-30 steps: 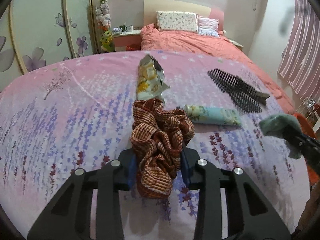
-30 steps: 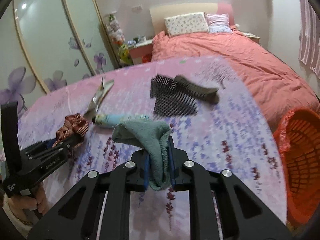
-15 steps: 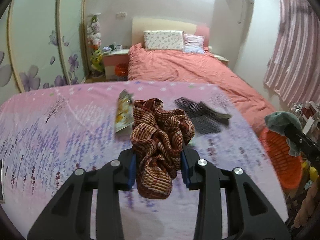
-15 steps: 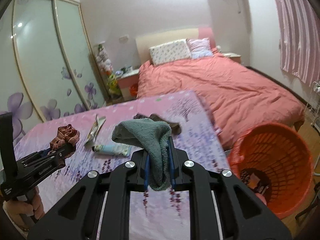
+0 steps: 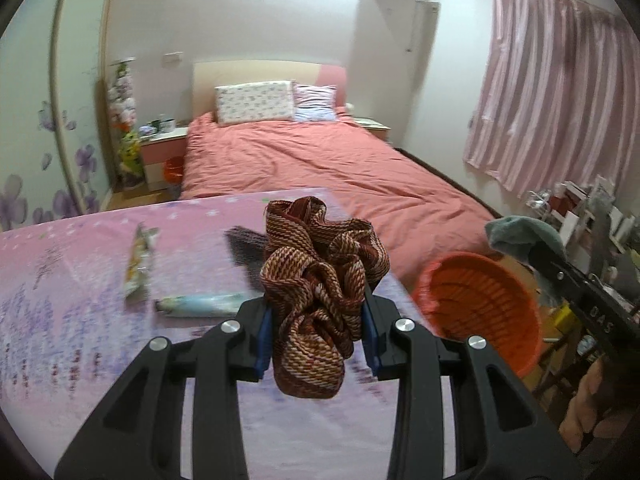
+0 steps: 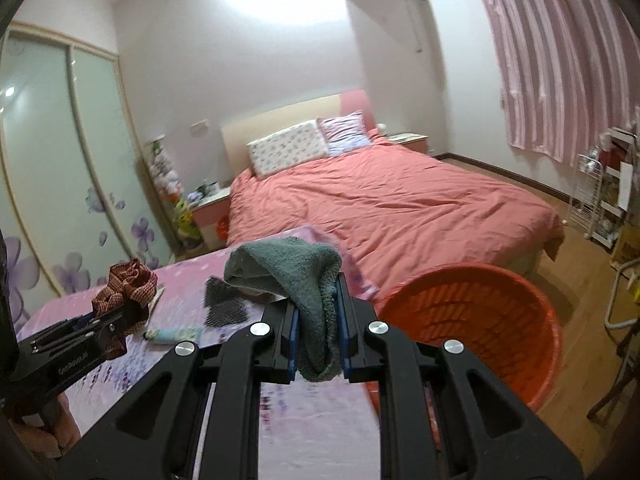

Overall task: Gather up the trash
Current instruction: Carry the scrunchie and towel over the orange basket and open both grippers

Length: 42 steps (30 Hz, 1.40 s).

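My left gripper (image 5: 316, 336) is shut on a crumpled red-brown woven cloth (image 5: 320, 280), held above the pink flowered table. It also shows in the right wrist view (image 6: 124, 292). My right gripper (image 6: 318, 340) is shut on a grey-green towel (image 6: 288, 272), held beside the rim of the orange basket (image 6: 480, 312). The towel and right gripper show at the right of the left wrist view (image 5: 524, 236), above the basket (image 5: 480, 304).
On the pink table (image 5: 80, 320) lie a snack wrapper (image 5: 138, 264), a pale blue tube (image 5: 200, 306) and a black comb (image 5: 248, 244). A bed with a salmon cover (image 6: 380, 208) stands behind. A white rack (image 6: 608, 200) and pink curtains are at the right.
Both grippers have lifted and swung right with their cloths. The table items have dropped lower and left in view, and the orange basket has come closer.
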### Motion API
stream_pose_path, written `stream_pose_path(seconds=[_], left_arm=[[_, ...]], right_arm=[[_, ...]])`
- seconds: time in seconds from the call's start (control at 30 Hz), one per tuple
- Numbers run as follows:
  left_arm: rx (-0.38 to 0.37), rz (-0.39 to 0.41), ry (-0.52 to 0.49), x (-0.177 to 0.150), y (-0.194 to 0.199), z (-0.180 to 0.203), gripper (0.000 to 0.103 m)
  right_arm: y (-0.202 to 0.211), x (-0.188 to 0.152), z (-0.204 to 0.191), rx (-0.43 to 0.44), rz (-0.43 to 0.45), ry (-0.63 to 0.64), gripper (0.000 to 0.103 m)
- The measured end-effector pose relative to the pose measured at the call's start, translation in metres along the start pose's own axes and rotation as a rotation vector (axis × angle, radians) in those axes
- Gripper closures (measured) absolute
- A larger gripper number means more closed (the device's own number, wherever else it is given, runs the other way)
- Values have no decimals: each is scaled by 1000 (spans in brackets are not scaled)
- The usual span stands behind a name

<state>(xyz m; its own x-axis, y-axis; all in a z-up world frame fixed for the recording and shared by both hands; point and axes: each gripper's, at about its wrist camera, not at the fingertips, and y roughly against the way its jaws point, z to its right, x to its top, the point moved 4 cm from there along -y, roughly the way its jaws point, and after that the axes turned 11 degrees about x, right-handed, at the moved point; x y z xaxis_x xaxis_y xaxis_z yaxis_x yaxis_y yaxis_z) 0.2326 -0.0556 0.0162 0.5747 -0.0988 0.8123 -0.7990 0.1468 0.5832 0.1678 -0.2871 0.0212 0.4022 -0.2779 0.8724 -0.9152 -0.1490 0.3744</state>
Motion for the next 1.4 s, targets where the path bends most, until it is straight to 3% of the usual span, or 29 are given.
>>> stream_pose_path(seconds=[0.5,0.8,0.9,1.03,1.4], left_arm=[[-220,-23,-125,-8,-27,139,67],[-259,-82,-195,-25,-67,198,63],[-249,-101,-199,-29,-80,205,52],[-226,-126,-210,-37,-95,202,42],[-146,-139,-175,-40,-106,162,31]], right_arm=[[6,2,88,-145,52,-116,88],[-3,-7,130,-186,31,-186,87],[-9,-11,141,-180,1,-206,82],[-17,-21,150,-179,-42,-225,60],[-19,-28,140,-197,-89,-197,48]])
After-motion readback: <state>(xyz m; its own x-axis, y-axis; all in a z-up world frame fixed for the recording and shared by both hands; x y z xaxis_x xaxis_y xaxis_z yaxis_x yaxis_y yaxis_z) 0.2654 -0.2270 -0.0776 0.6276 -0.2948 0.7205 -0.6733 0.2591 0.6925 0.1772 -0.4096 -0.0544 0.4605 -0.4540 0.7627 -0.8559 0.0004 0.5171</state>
